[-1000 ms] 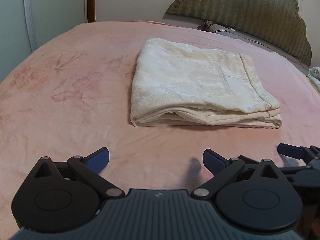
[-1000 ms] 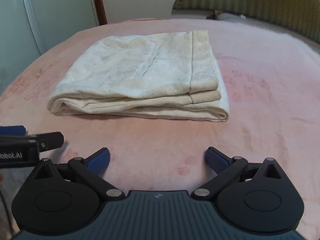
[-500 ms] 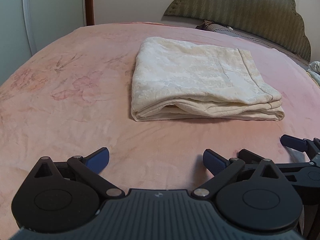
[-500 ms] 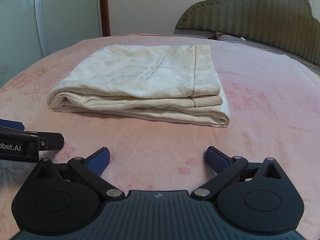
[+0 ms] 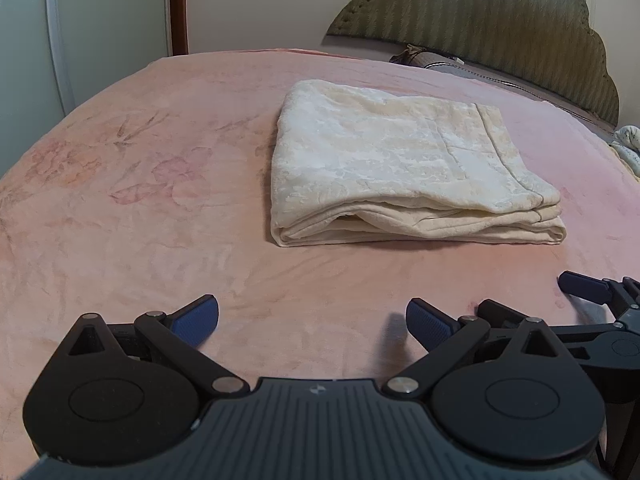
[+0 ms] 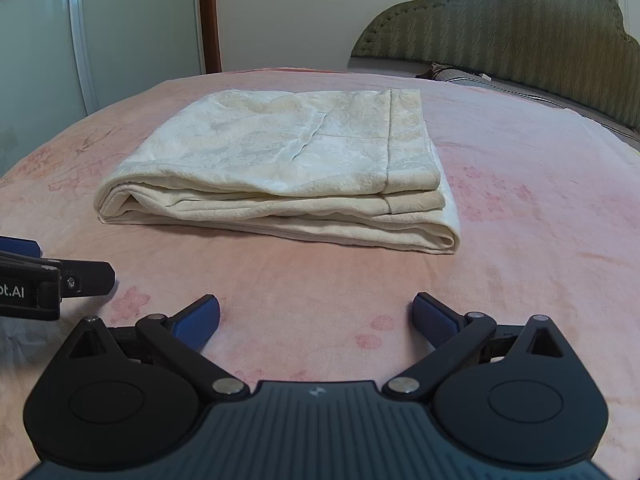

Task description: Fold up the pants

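Note:
Cream patterned pants (image 5: 396, 160) lie folded in a flat stack of layers on the pink bed (image 5: 140, 200); in the right wrist view the pants (image 6: 288, 160) lie straight ahead. My left gripper (image 5: 312, 322) hovers low over the blanket, short of the stack's near edge, open and holding nothing. My right gripper (image 6: 316, 320) is also open and empty, set back from the pants. Part of the right gripper's fingers (image 5: 580, 286) shows at the right edge of the left wrist view. The left gripper's body (image 6: 52, 280) shows at the left edge of the right wrist view.
A green padded headboard (image 6: 520, 20) with a pillow (image 5: 440, 60) stands at the far right of the bed. Pale wardrobe doors (image 6: 100, 32) and a wooden door frame (image 6: 210, 16) are behind. A crumpled white cloth (image 5: 628, 140) lies at the right edge.
Both grippers have drawn back a little and tilted upward, so more wall and headboard show. The pants have not moved. Both stay open.

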`<move>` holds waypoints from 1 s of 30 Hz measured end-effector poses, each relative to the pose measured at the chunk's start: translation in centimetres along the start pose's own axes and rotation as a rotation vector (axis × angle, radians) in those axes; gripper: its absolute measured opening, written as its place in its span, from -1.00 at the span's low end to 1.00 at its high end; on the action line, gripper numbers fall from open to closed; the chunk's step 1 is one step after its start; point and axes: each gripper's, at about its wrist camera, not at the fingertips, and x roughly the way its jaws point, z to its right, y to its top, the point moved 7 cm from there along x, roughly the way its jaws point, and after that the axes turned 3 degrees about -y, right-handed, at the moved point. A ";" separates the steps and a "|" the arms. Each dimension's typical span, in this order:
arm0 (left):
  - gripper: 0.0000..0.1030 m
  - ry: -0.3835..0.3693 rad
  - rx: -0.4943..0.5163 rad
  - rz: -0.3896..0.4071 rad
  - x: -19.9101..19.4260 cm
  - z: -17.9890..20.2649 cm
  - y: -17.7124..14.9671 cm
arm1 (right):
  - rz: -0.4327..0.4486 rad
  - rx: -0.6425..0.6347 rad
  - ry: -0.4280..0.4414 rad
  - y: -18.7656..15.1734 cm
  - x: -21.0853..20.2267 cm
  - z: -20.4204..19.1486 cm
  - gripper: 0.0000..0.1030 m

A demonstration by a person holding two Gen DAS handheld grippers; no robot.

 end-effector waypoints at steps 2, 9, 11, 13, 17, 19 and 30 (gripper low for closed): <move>0.97 0.002 0.010 0.002 0.0 0.1 0.0 | 0.000 0.000 0.000 0.0 0.0 0.0 1.00; 0.97 0.016 0.057 -0.012 0.4 0.5 -0.5 | 0.000 0.000 0.000 0.0 0.0 0.0 1.00; 0.98 0.014 0.056 -0.019 0.7 0.4 -0.6 | 0.000 0.000 0.000 0.0 0.0 0.0 1.00; 0.98 0.017 0.058 -0.024 0.9 0.4 -0.7 | 0.000 0.000 0.000 0.0 0.0 -0.1 1.00; 0.98 0.017 0.059 -0.021 0.9 0.4 -0.4 | 0.000 0.000 0.000 0.0 0.0 0.0 1.00; 0.98 0.020 0.056 -0.019 0.9 0.4 -0.5 | 0.000 0.000 0.000 0.0 0.0 0.0 1.00; 0.98 0.021 0.060 0.001 0.1 0.5 -0.2 | 0.000 0.000 -0.002 0.0 0.1 -0.1 1.00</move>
